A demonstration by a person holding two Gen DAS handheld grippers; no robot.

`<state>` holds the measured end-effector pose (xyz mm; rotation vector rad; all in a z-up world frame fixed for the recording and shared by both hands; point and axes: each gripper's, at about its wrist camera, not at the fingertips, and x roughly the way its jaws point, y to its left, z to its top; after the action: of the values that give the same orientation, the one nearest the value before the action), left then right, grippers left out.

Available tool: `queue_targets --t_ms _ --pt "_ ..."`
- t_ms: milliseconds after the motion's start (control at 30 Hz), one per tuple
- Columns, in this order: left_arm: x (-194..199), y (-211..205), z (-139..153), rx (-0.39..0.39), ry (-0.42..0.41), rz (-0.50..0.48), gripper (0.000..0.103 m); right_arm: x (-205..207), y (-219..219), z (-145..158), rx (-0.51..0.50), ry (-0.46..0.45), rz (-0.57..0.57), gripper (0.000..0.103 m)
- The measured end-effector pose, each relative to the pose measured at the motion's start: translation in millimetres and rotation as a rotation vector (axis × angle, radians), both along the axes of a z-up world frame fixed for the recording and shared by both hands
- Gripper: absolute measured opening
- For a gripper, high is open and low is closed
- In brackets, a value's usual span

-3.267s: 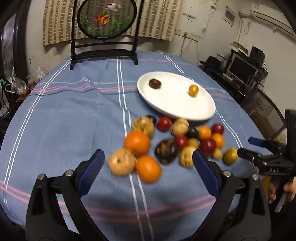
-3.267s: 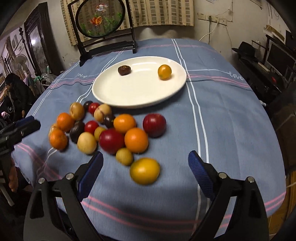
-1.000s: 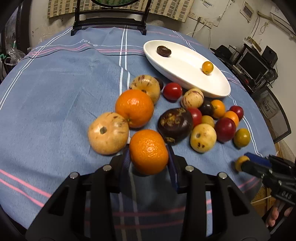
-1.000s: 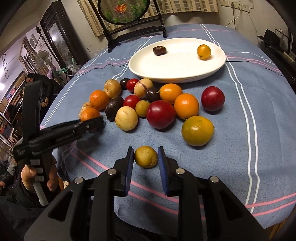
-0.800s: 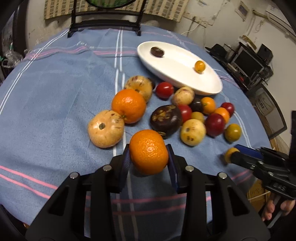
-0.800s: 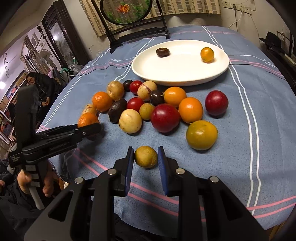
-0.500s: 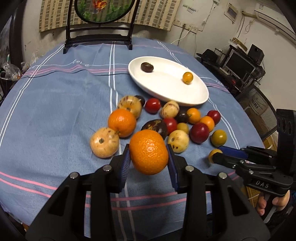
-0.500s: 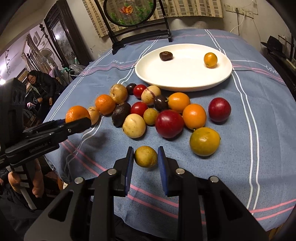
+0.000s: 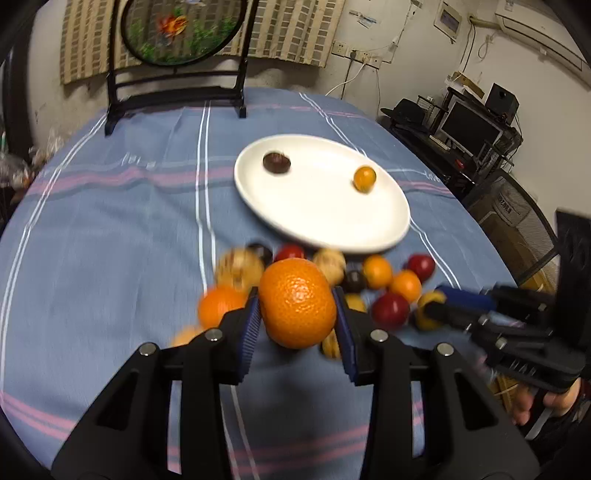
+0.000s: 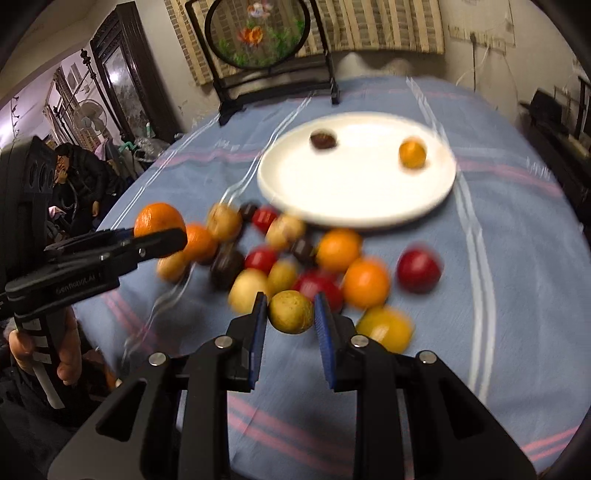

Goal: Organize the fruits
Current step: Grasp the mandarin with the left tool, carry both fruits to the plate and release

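Blue striped cloth [image 10: 524, 258] is covering the one round table, and one white plate [image 10: 354, 199] is sitting on it toward the far side, just beyond the fruit pile. One round painted screen on a black stand [image 10: 258, 33] is standing at the far edge.

On the plate, two pieces are lying well apart: one dark brown fruit [image 10: 323, 140] and one small orange fruit [image 10: 412, 153].

Down on the cloth the pile is blurring, so the count is rough: in the right wrist view, three oranges, about four red fruits, roughly five tan or yellow ones, about three dark ones, plus one larger yellow-orange fruit [image 10: 386, 328] at the near edge.

Two grippers are working. The left gripper [image 9: 297, 314] is clamping one big orange [image 9: 295, 302], its blue pads pressing both sides, jaws standing about a fruit's width apart, and the orange is hanging clear above the pile. From the right wrist view, that same orange is showing at the tip of the left tool, up off the cloth, with a hand [image 10: 44, 350] gripping the handle.

The right gripper [image 10: 290, 314] is pinching one small yellow-green fruit [image 10: 291, 312], jaws narrow and tight against it, holding it over the near edge of the pile.
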<state>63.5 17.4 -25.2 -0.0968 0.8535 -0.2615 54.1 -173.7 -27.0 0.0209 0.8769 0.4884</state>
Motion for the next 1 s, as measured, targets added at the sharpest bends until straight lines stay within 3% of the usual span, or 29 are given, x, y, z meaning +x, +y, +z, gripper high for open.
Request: queue_targets --t_ms 133,267,433,600,667,700,833,1000 --pt "60 2 5 -0.028 0.051 0.002 0.039 54 -1 18 -0.047 -0.037 -0.010 0.027" --pt "128 -1 2 -0.023 0.086 0.041 0.039 128 0 13 -0.019 0.051 -0.037 0.027" --pt "178 -15 -11 -0.010 0.116 0.036 0.039 205 6 -6 -0.008 0.124 -0.092 0.027" --pt "201 -26 -25 0.018 0.147 0.024 0.040 249 14 -21 -0.010 0.173 -0.104 0.028" --pt "206 -28 -26 0.032 0.145 0.018 0.056 256 12 -24 -0.001 0.183 -0.121 0.042" --pt "207 -27 -24 0.042 0.132 0.026 0.071 258 11 -22 0.004 0.174 -0.137 0.053" --pt "195 -20 -5 0.031 0.068 0.035 0.073 246 1 -4 0.023 0.134 -0.154 0.056" --pt "146 -10 22 -0.027 0.011 0.027 0.077 202 -9 18 0.053 0.107 -0.129 0.057"
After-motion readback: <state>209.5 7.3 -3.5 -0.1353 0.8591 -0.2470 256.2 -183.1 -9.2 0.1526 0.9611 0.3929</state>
